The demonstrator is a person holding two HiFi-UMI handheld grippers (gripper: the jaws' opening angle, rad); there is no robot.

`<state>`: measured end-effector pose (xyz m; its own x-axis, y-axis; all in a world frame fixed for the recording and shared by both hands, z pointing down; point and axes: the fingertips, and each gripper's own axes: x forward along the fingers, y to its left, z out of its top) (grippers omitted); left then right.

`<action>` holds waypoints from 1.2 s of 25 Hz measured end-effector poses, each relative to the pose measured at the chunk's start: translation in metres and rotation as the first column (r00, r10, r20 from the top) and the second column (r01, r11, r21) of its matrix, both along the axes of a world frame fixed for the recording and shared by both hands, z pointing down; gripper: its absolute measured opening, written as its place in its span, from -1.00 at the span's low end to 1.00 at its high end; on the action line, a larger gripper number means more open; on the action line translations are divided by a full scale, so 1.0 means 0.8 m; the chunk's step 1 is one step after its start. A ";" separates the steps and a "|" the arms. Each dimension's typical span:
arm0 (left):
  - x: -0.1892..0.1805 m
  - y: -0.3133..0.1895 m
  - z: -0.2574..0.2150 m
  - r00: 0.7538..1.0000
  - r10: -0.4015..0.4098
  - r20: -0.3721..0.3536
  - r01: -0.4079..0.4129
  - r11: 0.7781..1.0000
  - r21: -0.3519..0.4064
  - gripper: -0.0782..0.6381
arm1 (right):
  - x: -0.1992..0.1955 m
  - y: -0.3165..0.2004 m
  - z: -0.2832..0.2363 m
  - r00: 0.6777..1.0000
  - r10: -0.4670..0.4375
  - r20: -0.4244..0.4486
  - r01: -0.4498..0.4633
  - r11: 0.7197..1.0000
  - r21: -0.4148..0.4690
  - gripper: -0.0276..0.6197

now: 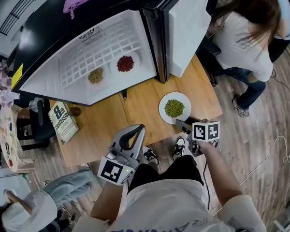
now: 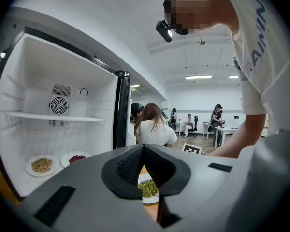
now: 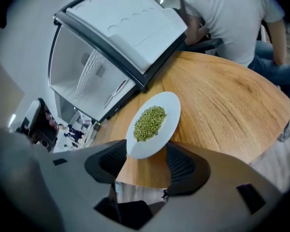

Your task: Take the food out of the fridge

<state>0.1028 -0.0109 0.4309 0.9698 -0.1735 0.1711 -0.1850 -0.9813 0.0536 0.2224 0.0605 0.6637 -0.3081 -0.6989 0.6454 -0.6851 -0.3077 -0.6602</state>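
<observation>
One of three dishes is out of the fridge. The round white plate of green beans (image 1: 174, 108) rests on the light wooden table (image 1: 135, 105), directly ahead of the right gripper (image 1: 182, 125). The plate's near rim lies between the gripper's widely spread jaws, and the pads do not press on it, so I judge this plate as delivered and let go.

Two dishes are left inside the open white fridge (image 1: 72, 52), well beyond both grippers. They are a round white plate of dark red beans (image 1: 125, 63) and, just beside it, a round white plate of tan grains (image 1: 95, 75). The left gripper (image 1: 137, 129) hangs near the table edge with its jaws pressed together on nothing, pointing toward the fridge. By my judgement, about a third of the job is done.
</observation>
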 end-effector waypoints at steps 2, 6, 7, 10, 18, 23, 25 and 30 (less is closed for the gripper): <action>-0.003 -0.001 0.001 1.000 -0.004 -0.001 0.004 1.000 -0.003 -0.76 | -0.004 0.002 0.004 0.997 -0.061 -0.056 0.060 0.998 -0.026 -0.15; -0.008 0.000 0.003 1.000 -0.014 0.003 0.014 1.000 -0.007 -0.76 | -0.012 0.009 0.013 0.973 -0.172 -0.153 0.160 0.983 -0.084 -0.15; -0.009 0.000 0.003 1.000 -0.016 0.006 0.016 1.000 -0.007 -0.76 | -0.014 0.011 0.014 0.963 -0.202 -0.179 0.186 0.977 -0.100 -0.15; -0.012 -0.002 0.004 1.000 -0.025 0.016 0.025 1.000 -0.009 -0.76 | -0.018 0.020 0.017 0.931 -0.279 -0.235 0.245 0.956 -0.165 -0.15; -0.018 -0.005 -0.012 1.000 -0.027 -0.003 0.027 1.000 -0.007 -0.76 | -0.004 0.038 -0.015 0.930 -0.232 -0.285 0.187 0.967 -0.176 -0.21; -0.023 -0.009 -0.030 0.999 -0.029 -0.032 0.029 1.000 0.001 -0.76 | 0.016 0.020 -0.079 0.946 -0.050 -0.319 0.056 0.998 0.010 -0.79; -0.024 -0.011 -0.044 0.998 -0.028 -0.050 0.028 1.000 0.011 -0.76 | 0.023 0.012 -0.110 0.943 0.016 -0.333 0.016 0.996 0.093 -0.82; -0.027 -0.021 -0.081 0.995 -0.036 -0.091 0.038 0.999 0.025 -0.76 | 0.032 -0.012 -0.207 0.900 0.150 -0.409 -0.015 0.949 0.314 -0.85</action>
